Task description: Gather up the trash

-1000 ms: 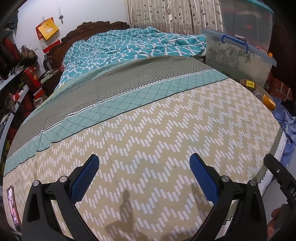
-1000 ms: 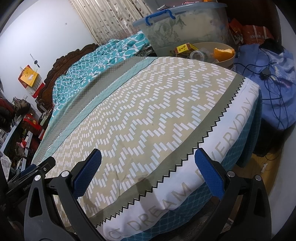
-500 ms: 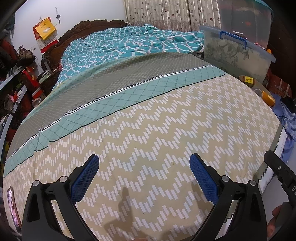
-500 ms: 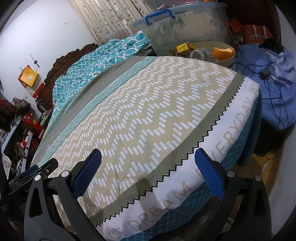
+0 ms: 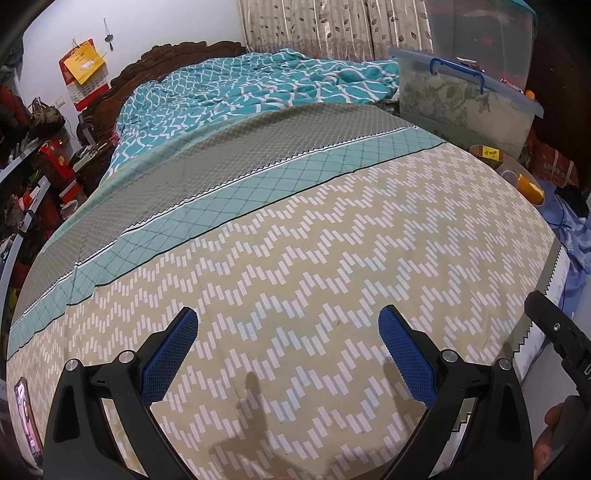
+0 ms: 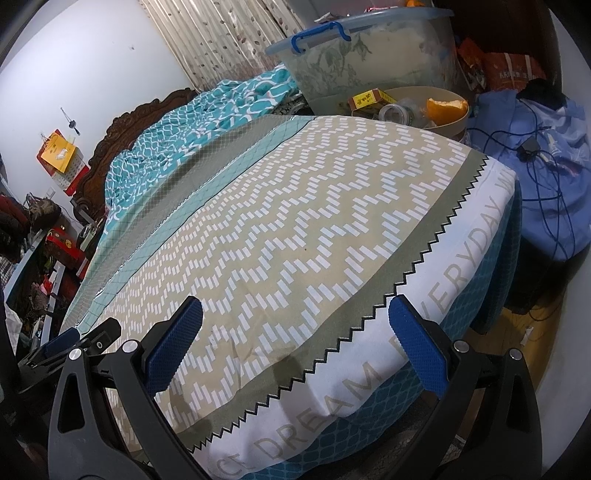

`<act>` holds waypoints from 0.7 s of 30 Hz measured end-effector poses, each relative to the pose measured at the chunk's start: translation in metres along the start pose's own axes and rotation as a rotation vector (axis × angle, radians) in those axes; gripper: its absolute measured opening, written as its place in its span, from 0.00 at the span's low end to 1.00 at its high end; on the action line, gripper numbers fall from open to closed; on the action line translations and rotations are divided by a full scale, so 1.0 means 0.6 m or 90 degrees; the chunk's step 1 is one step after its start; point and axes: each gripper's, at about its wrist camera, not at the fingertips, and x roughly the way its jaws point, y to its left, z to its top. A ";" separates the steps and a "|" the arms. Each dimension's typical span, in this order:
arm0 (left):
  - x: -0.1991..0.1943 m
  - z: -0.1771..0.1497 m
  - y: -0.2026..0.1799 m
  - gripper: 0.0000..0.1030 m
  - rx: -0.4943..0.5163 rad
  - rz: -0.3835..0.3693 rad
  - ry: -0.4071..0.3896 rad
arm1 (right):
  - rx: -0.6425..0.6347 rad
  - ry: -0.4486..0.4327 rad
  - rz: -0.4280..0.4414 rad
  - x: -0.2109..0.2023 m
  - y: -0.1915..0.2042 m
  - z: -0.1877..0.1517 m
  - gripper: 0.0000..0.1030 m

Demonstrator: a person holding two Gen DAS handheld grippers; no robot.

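Holding both hand-held grippers spread wide and empty above the bed [image 5: 295, 240], left hand-held gripper [image 5: 288, 332] and right hand-held gripper [image 6: 295, 325], we are seeing trash only partly: an orange peel [image 6: 445, 107] and small box [image 6: 369, 99] lying in a beige bowl [image 6: 452, 122] beyond the far corner.

I am looking at a home bedroom. A bed [image 5: 295, 258] with a carved wooden headboard [image 5: 177, 55] is filling both views, a crumpled teal quilt [image 5: 258, 88] lying at its head. Leaf-print curtains [image 5: 332, 29] are hanging behind, a wall calendar [image 5: 83, 74] beside; cluttered shelves [image 5: 29, 177] and a lidded storage tub [image 6: 362, 55] are flanking it.
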 end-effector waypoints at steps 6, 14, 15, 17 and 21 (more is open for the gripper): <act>0.003 -0.002 0.002 0.92 -0.002 0.001 0.006 | 0.000 0.001 0.000 0.000 -0.001 0.002 0.97; 0.005 -0.003 0.004 0.92 -0.005 0.001 0.007 | 0.000 0.002 0.000 0.000 -0.001 0.001 0.97; 0.005 -0.002 0.004 0.92 -0.004 0.001 0.007 | 0.001 0.002 0.000 0.000 -0.001 0.001 0.97; 0.005 -0.003 0.005 0.92 -0.006 0.001 0.008 | 0.001 0.002 0.000 -0.001 -0.001 0.001 0.97; 0.005 -0.003 0.006 0.92 -0.006 0.001 0.008 | 0.002 0.005 0.000 0.002 -0.002 0.000 0.97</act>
